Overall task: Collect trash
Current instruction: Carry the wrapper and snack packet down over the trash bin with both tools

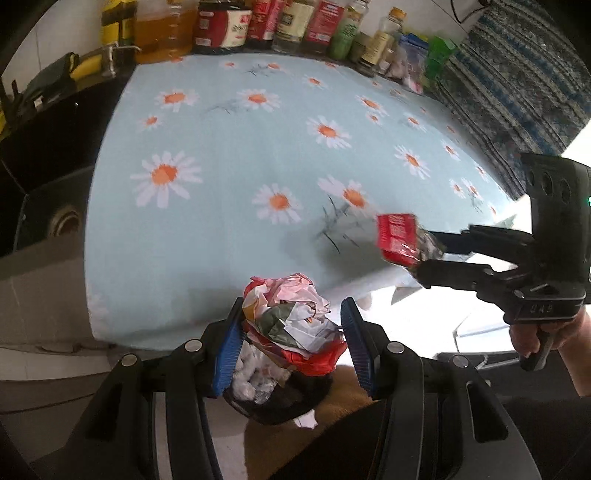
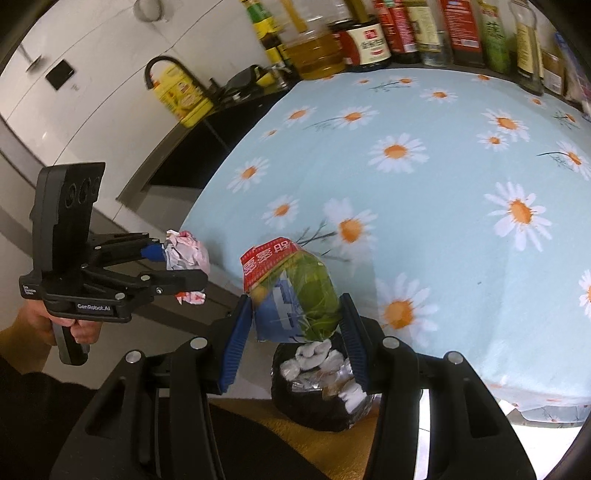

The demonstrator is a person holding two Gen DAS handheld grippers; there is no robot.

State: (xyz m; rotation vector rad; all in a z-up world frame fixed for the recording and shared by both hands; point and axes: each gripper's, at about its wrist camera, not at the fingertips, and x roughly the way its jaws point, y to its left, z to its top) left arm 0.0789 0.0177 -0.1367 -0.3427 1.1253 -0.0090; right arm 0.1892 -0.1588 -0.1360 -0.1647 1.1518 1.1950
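My left gripper is shut on a crumpled red, white and green wrapper, held above a black trash bin partly filled with white crumpled paper. The left gripper also shows in the right wrist view with its crumpled wrapper. My right gripper is shut on a red, blue and green snack packet, held over the same bin. In the left wrist view the right gripper holds the packet at the table's front right edge.
A table with a light blue daisy-print cloth fills the middle. Bottles and jars line its far edge. A dark sink and faucet stand left, with a yellow oil jug. A patterned cloth lies at the right.
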